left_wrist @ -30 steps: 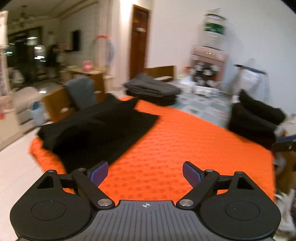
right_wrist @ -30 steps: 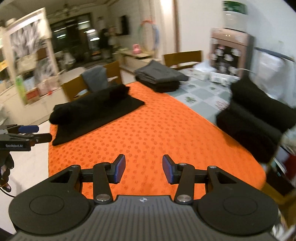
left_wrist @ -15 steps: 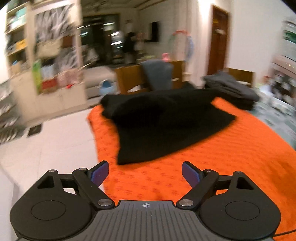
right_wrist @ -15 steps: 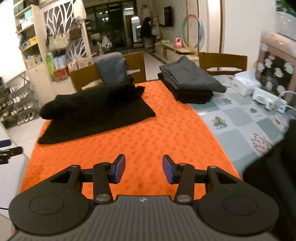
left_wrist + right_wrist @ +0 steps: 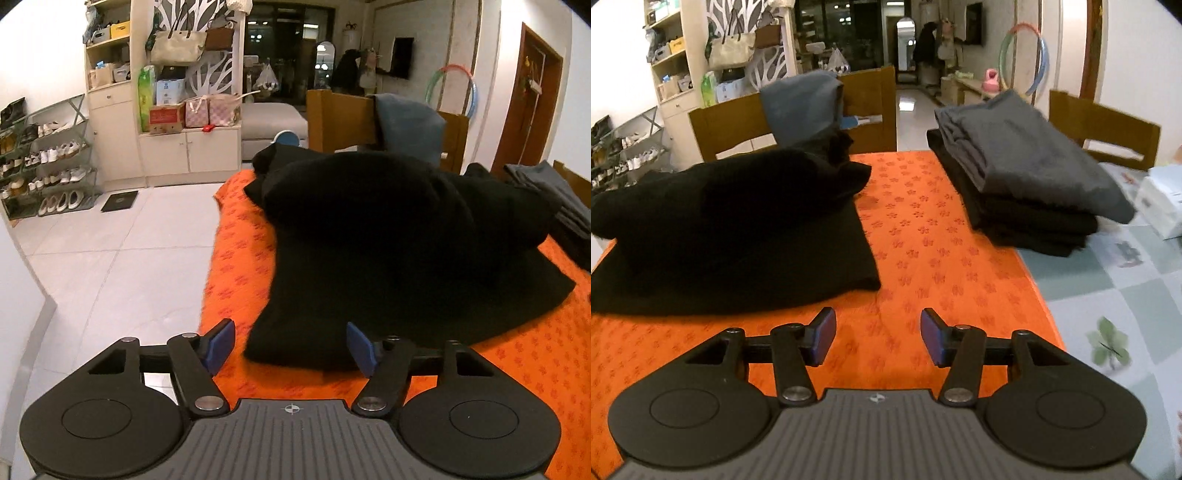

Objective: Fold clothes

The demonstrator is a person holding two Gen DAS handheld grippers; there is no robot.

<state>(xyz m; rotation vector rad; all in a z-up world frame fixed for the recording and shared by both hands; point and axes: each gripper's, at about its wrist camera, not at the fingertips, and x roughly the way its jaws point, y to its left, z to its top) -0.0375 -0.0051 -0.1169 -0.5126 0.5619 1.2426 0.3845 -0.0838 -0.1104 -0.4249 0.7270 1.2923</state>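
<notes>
One black garment [image 5: 399,251] lies on the orange cloth [image 5: 240,258], bunched into a thick roll along its far side and flat toward the near side. In the left wrist view it sits by the cloth's left edge, its near corner just ahead of the left gripper [image 5: 290,346], whose two blue-tipped fingers [image 5: 220,345] stand wide apart with nothing between them. The left finger hangs over the cloth's left edge above the white floor [image 5: 110,258]; the right finger overlaps the garment's near hem in the picture, though contact cannot be told.

In the right wrist view the same garment [image 5: 731,236] fills the left half of the cloth [image 5: 923,266]. The right gripper [image 5: 878,336] hovers over bare cloth near the near edge, its two fingers apart and empty, just right of the garment's near right corner.

Further right, one stack [image 5: 1023,184] of folded clothes sits at the cloth's far right corner: a grey piece on top, black pieces below, their number unclear. Right of the cloth the table's checked cover [image 5: 1108,295] shows, with a white box [image 5: 1163,199] at its right edge. Three wooden chairs stand behind the far edge; one [image 5: 738,127] carries a grey-blue garment [image 5: 801,105] over its back.
</notes>
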